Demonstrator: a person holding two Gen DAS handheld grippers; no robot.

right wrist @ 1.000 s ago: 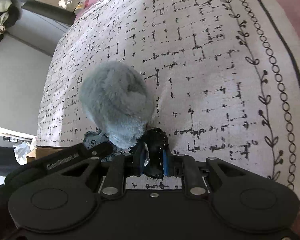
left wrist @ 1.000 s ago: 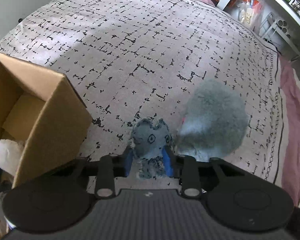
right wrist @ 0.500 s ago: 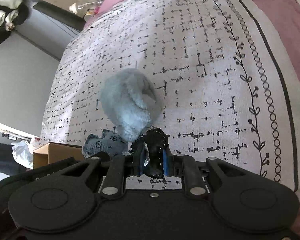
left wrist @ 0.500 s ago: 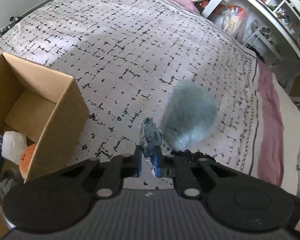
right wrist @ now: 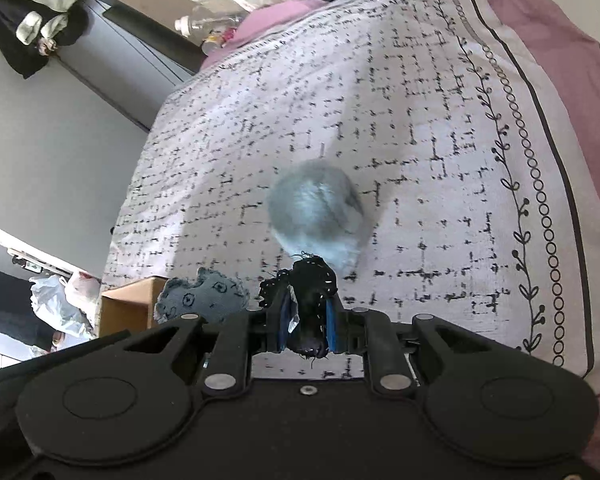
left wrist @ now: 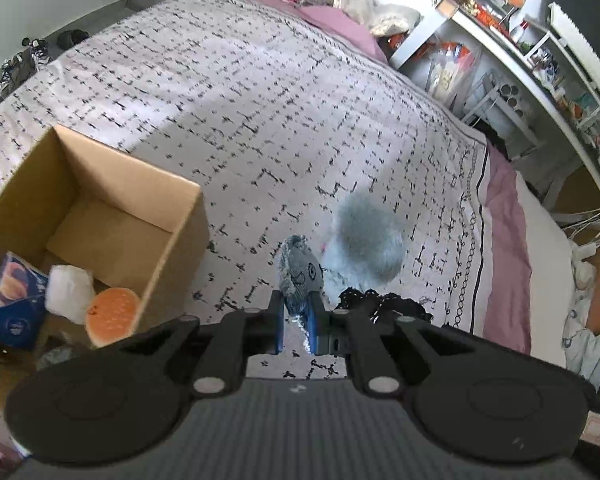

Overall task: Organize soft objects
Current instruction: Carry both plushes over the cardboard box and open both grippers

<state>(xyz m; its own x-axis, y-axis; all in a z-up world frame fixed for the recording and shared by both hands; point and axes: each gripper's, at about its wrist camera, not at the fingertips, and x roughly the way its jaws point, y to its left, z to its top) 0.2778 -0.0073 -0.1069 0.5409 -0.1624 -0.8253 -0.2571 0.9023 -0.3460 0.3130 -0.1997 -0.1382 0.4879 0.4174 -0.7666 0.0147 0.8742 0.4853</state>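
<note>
Left fingers (left wrist: 298, 322) clamping grey face toy (left wrist: 300, 272), right fingers (right wrist: 309, 326) clamping black fabric (right wrist: 312, 284), bedspread (left wrist: 260, 100) open beyond.

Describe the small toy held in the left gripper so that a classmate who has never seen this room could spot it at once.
Start at the patterned bedspread, then the open cardboard box. Just right of it, the denim toy is pinched between blue fingers. Unlike the fluffy grey ball beside it, it has a drawn face.
</note>
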